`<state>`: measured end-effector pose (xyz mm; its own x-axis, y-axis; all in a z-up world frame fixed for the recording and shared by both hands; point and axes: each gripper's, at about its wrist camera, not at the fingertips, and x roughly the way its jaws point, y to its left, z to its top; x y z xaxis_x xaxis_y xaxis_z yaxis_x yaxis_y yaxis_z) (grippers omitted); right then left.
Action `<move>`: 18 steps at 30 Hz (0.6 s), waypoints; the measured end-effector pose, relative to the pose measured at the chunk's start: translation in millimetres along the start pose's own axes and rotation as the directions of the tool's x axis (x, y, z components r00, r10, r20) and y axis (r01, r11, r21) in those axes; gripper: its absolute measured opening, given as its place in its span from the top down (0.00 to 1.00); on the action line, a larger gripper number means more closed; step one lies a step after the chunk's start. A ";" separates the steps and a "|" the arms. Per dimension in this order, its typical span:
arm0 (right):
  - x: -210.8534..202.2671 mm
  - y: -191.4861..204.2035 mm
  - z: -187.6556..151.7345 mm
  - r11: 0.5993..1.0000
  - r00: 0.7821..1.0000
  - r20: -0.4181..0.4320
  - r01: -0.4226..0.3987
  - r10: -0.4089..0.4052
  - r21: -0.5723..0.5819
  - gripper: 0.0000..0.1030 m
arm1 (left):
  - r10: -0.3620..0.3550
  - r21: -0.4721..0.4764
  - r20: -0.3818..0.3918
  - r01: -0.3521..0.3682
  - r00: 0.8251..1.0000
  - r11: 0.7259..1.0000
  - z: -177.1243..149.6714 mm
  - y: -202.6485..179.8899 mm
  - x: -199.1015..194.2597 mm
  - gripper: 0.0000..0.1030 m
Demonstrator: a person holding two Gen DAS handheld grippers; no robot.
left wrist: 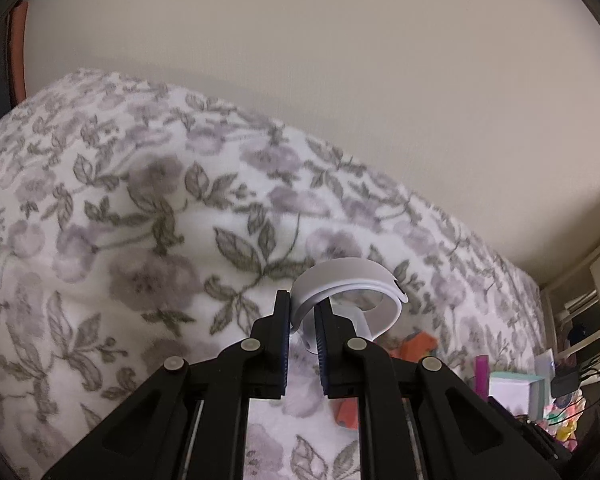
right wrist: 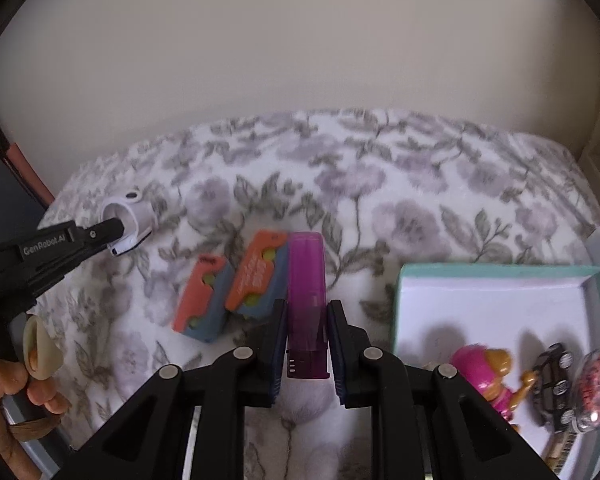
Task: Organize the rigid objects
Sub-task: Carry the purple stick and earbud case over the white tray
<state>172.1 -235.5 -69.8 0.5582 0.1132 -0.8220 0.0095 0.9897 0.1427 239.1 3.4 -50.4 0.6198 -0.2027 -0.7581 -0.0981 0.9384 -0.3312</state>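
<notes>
Right gripper [right wrist: 307, 334] held the purple case [right wrist: 306, 296] clamped, long axis pointing far; the teal box [right wrist: 496, 270] lay just right, nearer this hand than the left.

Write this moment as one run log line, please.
left gripper: shut on white ring piece | right gripper: shut on purple case

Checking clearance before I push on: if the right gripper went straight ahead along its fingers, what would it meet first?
Probably the floral blanket. The right gripper, shut on the purple case, points past the orange-and-blue cases on its left, though depth is unclear.
</notes>
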 end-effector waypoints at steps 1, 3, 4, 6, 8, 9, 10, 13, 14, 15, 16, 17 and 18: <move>-7.7 -0.9 3.2 1.000 1.000 0.019 -0.003 0.003 0.001 0.80 | -0.003 0.000 0.010 0.003 1.000 1.000 2.8 -1.4 -5.7 0.88; -19.3 -2.3 7.7 1.000 0.999 0.046 -0.004 0.004 0.003 0.80 | -0.006 -0.002 0.026 0.006 1.000 1.000 6.8 -4.2 -15.5 0.88; -27.4 -3.7 10.4 1.000 0.998 0.063 -0.003 0.002 0.004 0.80 | -0.007 -0.004 0.033 0.007 0.999 1.000 9.0 -6.2 -21.1 0.88; -39.5 -6.4 13.3 1.000 0.996 0.086 -0.002 0.001 0.010 0.80 | -0.005 -0.003 0.039 0.005 0.999 1.000 11.5 -10.5 -30.5 0.88; -52.0 -10.8 15.4 1.000 0.995 0.104 0.000 -0.002 0.022 0.80 | -0.009 0.003 0.045 0.009 0.999 1.000 12.8 -16.4 -40.3 0.88; -57.7 -13.3 16.4 1.000 0.994 0.110 0.002 -0.005 0.030 0.80 | -0.013 0.007 0.047 0.012 0.999 1.000 13.1 -19.5 -45.1 0.88; -62.7 -15.6 16.8 0.999 0.993 0.114 0.005 -0.009 0.038 0.80 | -0.016 0.010 0.048 0.016 0.999 1.000 13.1 -22.9 -50.2 0.88; -75.9 -21.7 16.3 0.999 0.993 0.118 0.010 -0.017 0.054 0.80 | -0.035 0.006 0.052 0.034 0.998 0.999 12.7 -31.2 -64.0 0.88; -79.8 -23.8 15.7 0.998 0.993 0.119 0.010 -0.017 0.058 0.80 | -0.042 0.004 0.054 0.042 0.998 0.999 12.3 -34.5 -69.0 0.88; -84.3 -26.1 15.4 0.998 0.993 0.118 0.007 -0.015 0.067 0.80 | -0.051 0.006 0.056 0.051 0.997 0.999 11.4 -38.8 -74.8 0.88; -87.1 -28.6 14.1 0.997 0.993 0.118 0.004 -0.013 0.074 0.80 | -0.061 0.011 0.057 0.061 0.996 0.998 10.2 -43.5 -80.9 0.88; -91.2 -31.6 13.2 0.996 0.993 0.117 0.000 -0.010 0.087 0.80 | -0.068 0.016 0.059 0.067 0.996 0.998 8.8 -47.7 -86.2 0.88; -94.6 -34.1 12.4 0.995 0.993 0.115 -0.003 -0.009 0.098 0.80 | -0.075 0.022 0.061 0.073 0.995 0.997 6.8 -52.1 -91.8 0.88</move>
<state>129.3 -281.0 9.9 0.6501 0.0936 -0.7541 0.0890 0.9762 0.1979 192.6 -24.9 40.3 0.6714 -0.2549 -0.6959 -0.0350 0.9270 -0.3733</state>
